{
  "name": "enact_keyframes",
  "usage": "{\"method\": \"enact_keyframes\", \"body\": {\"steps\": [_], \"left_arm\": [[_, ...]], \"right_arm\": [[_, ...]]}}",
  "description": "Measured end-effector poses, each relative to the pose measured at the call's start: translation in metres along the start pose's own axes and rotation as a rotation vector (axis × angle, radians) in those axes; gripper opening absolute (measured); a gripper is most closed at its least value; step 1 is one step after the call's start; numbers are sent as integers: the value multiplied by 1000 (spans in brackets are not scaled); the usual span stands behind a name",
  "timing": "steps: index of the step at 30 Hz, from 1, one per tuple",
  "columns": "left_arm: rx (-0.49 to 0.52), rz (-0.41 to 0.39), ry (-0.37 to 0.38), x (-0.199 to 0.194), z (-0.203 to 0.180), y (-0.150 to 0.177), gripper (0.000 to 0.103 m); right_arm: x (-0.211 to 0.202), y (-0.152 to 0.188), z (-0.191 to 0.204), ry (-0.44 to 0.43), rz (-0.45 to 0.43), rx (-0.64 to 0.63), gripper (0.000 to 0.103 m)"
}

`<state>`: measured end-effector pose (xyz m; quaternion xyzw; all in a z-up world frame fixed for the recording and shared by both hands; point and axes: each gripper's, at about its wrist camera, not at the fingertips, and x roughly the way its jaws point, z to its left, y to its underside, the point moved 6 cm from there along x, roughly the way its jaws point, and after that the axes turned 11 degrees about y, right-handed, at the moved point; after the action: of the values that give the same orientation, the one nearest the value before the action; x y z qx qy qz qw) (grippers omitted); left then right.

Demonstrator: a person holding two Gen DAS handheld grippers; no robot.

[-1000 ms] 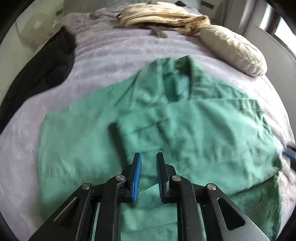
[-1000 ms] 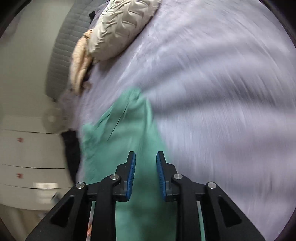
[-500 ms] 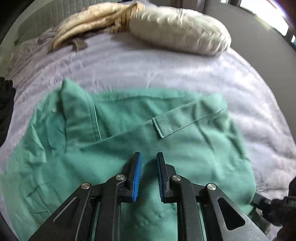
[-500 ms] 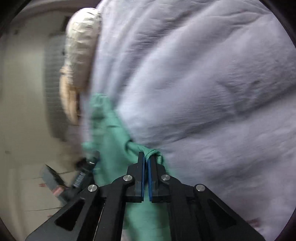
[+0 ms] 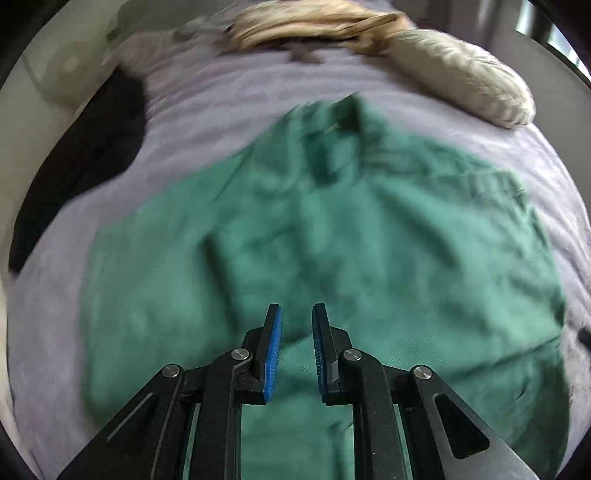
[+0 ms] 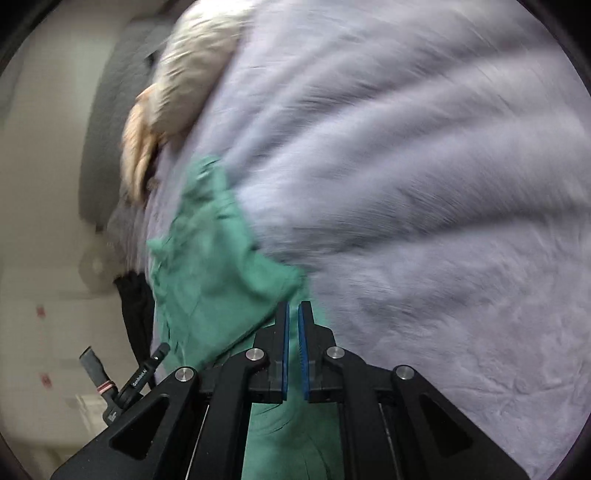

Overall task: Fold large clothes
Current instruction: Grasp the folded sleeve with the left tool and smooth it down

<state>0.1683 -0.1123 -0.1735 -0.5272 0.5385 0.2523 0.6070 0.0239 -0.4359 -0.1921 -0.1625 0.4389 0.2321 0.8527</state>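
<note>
A large green shirt (image 5: 332,236) lies spread on a lilac bedsheet (image 5: 229,96), collar at the far end, partly folded over itself. My left gripper (image 5: 297,317) hovers open and empty above the shirt's near part. In the right wrist view my right gripper (image 6: 291,314) is nearly closed at the shirt's edge (image 6: 218,269); a narrow slit shows between its blue pads and I cannot tell whether cloth is pinched there. Both views are blurred by motion.
A cream pillow (image 5: 465,88) and a beige garment (image 5: 310,26) lie at the head of the bed. A black garment (image 5: 85,162) lies on the left side. The left gripper's handle (image 6: 122,380) shows at the right view's lower left. Bare sheet (image 6: 424,184) stretches to the right.
The left gripper swung back so the collar points away again. The right gripper, shut on the shirt's edge half a second ago, now shows a slight gap and has shifted along the edge.
</note>
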Motion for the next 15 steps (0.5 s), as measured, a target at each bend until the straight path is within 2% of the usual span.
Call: {"method": "enact_keyframes", "body": {"steps": [2,3,4,6,8,9,10,12,15], "left_arm": [[-29,51,-23,13,16,21,19],[-37,60,-33,21,20,29,31],[-50,42,-58,22,25,34,52],[-92,0,-115,17,37,37,69],[-145,22,-68,15,44,42,69],[-179,31,-55,12,51,46,69],[-193,37,-54,8,56,49,69],[-191,41,-78,-2,65,57,69],[-202,56,-97,-15,77,72,69]], "right_arm": [[-3,2,26,14,-26,-128,8],[0,1,38,34,-37,-188,8],[5,1,51,70,-46,-251,8],[20,2,65,129,-45,-334,8],[43,2,63,187,-5,-351,8],[52,2,57,210,24,-333,3],[56,1,48,214,46,-300,3],[49,0,40,202,44,-260,3],[29,6,30,229,40,-259,4]]}}
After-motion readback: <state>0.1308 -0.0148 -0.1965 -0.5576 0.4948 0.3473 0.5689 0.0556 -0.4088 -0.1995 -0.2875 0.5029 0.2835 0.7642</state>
